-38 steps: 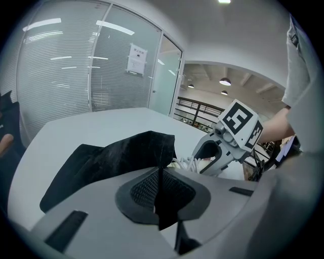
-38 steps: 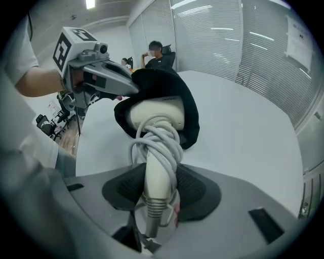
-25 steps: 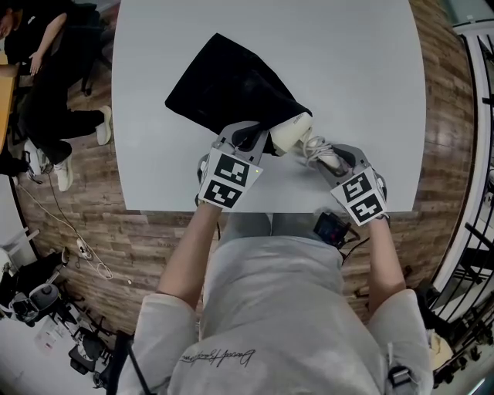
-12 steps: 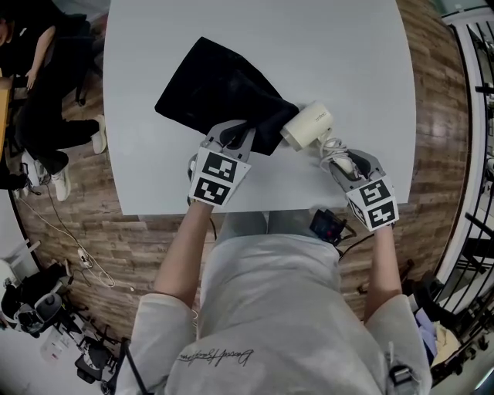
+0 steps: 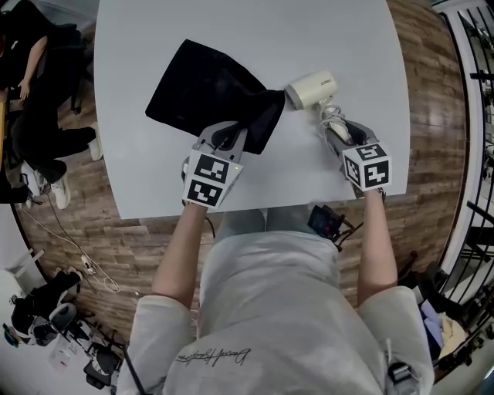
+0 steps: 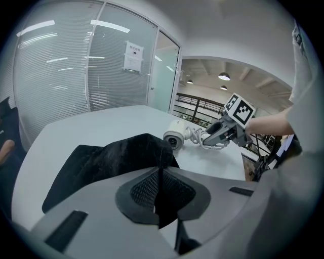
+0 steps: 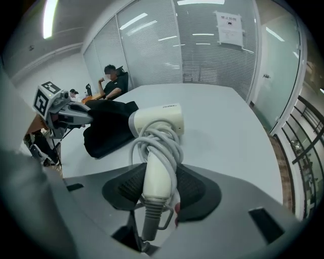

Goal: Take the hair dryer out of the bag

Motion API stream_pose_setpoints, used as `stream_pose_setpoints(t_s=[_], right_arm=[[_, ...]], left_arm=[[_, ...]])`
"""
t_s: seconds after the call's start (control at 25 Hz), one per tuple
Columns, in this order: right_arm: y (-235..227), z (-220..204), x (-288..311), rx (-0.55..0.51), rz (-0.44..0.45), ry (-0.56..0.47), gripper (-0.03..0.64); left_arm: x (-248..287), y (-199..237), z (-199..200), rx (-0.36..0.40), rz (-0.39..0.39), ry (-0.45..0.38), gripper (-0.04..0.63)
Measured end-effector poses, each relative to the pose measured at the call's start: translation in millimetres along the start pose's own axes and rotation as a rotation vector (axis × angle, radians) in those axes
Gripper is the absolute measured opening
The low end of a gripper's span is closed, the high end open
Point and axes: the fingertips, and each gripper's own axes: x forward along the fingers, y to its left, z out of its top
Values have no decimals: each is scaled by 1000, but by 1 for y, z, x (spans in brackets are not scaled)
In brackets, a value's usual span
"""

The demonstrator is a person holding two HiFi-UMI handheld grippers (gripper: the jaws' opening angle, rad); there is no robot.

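Left gripper point(image 5: 230, 139) pinched on near edge of bag point(image 5: 202, 86); right gripper point(image 5: 333, 128) clamps hair dryer point(image 5: 311, 88) handle (cord wrapped), just right of bag; far table point(image 5: 231, 23) bare.

Bag point(image 5: 208, 89) on table point(image 5: 340, 31), hair dryer point(image 5: 311, 89) just beside its right

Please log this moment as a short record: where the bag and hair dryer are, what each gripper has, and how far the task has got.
Bag: black bag, lying on the white table
Hair dryer: white hair dryer, fully outside the bag, just right of its near corner
Cord: cord wound round the hair dryer's handle
Left gripper: left gripper shut on the bag's edge
Right gripper: right gripper shut on the hair dryer's handle
Task state: hair dryer is out of the bag, not yet released
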Motion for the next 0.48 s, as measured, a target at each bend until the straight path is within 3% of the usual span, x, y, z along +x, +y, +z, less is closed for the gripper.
stream_pose_setpoints(t_s=[0.48], right_arm=[[1, 8, 37, 41, -22, -6, 198]], left_arm=[[1, 2, -3, -3, 4, 10, 26]])
